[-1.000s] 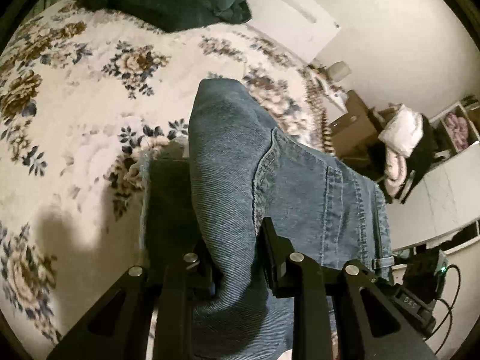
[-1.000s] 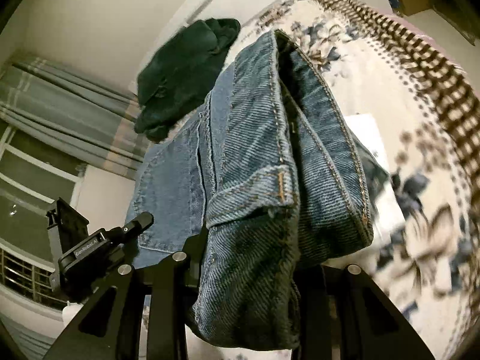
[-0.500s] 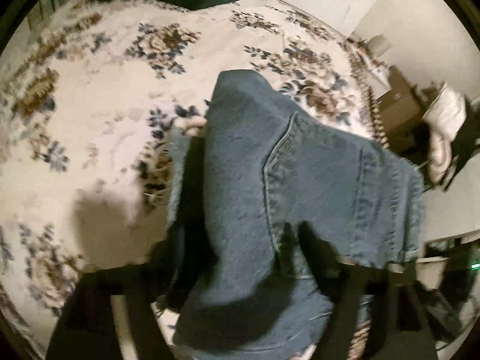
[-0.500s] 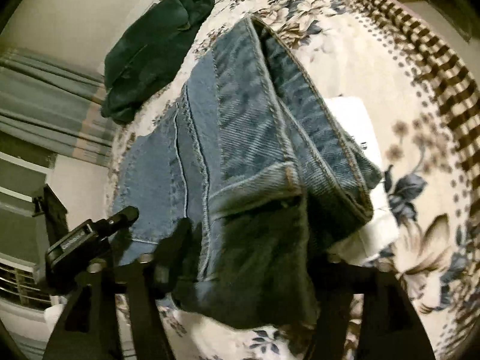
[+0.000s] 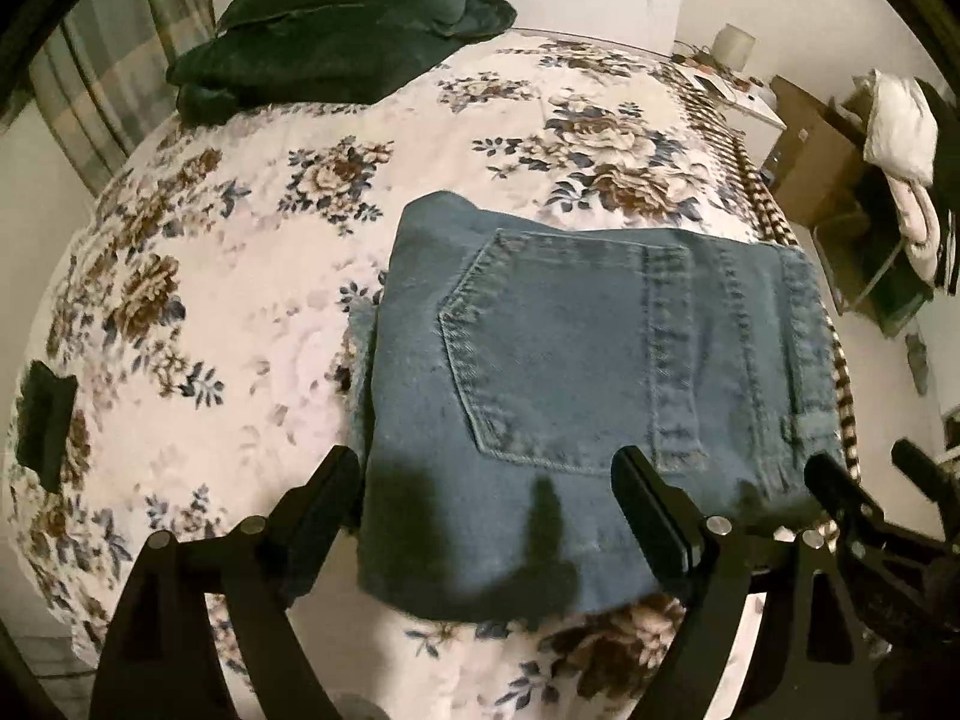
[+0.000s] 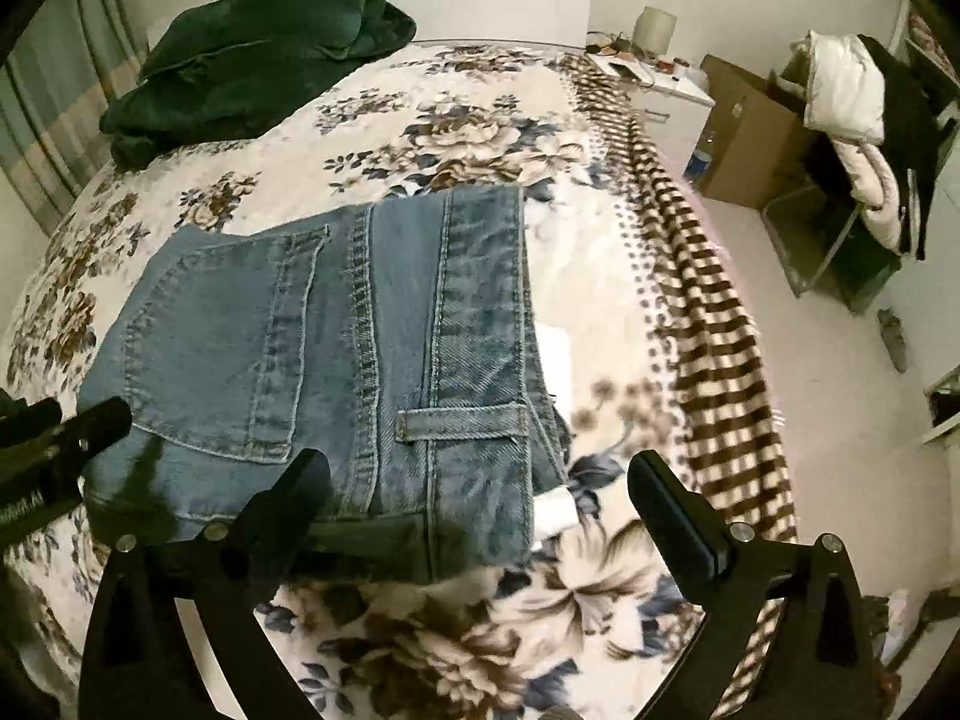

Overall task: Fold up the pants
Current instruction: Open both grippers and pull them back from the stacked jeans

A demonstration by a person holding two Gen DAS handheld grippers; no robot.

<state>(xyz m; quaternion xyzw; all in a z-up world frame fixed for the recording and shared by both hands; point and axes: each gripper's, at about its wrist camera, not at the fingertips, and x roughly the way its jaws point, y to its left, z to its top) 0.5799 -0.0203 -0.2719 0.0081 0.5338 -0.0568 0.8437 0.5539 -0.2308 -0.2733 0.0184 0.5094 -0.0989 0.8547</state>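
Jeans (image 5: 576, 372) folded flat on bed (image 5: 240, 312). Left hand-held gripper (image 5: 486, 480) and right hand-held gripper (image 6: 480, 480) opening wide, holding nothing. Denim heavy, stiff; grip waistband edge.

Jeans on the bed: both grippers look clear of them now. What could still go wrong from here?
1. The left gripper and right gripper hang low over the folded jeans, jaws opening; a fingertip could snag the near edge while pulling away and undo the fold.
2. A white item sticks out from under the jeans' waistband side, so the stack may sit uneven and slump.
3. The jeans lie near the bedspread's checked border; a nudge could push them toward the bed's side.
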